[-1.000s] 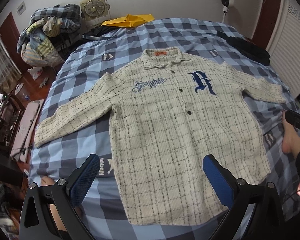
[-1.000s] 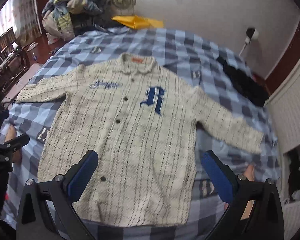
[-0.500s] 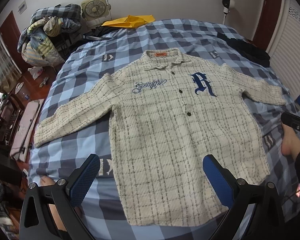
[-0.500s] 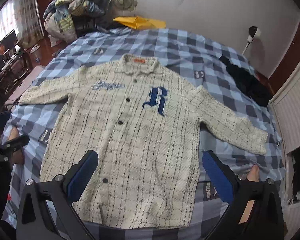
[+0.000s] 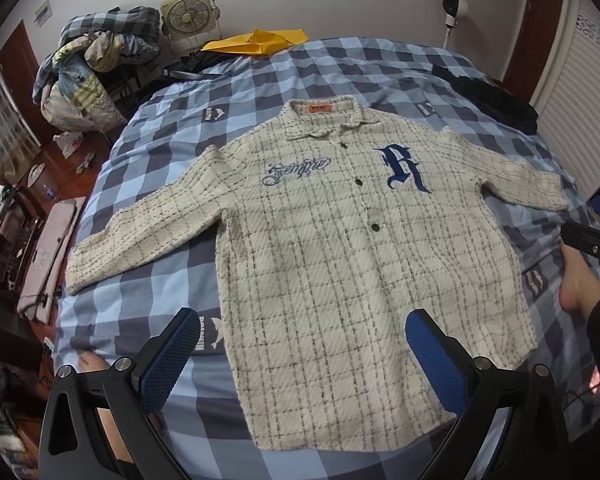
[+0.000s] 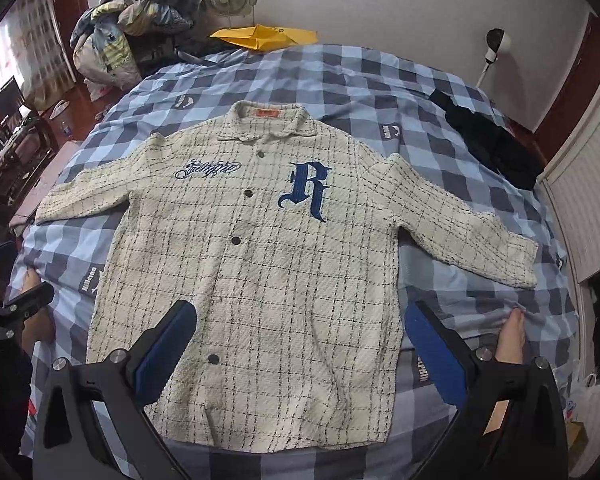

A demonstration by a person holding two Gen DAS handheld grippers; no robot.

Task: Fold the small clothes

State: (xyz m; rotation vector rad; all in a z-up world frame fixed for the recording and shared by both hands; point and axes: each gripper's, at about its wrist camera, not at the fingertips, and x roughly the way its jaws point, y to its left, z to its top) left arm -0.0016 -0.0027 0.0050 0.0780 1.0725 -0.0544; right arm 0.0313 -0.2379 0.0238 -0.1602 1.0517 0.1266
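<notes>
We held both hand-held grippers, left (image 5: 304, 354) and right (image 6: 300, 346), spread wide and empty above the shirt (image 5: 340, 248), which lay flat across the bed (image 5: 340, 64).

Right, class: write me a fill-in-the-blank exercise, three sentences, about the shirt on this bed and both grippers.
1. The cream plaid button-up shirt lies flat on a blue ____ bedspread.
2. The big blue letter on its chest is ____.
3. The left gripper and right gripper both have their fingers ____.

Missing words: checked; R; open
</notes>
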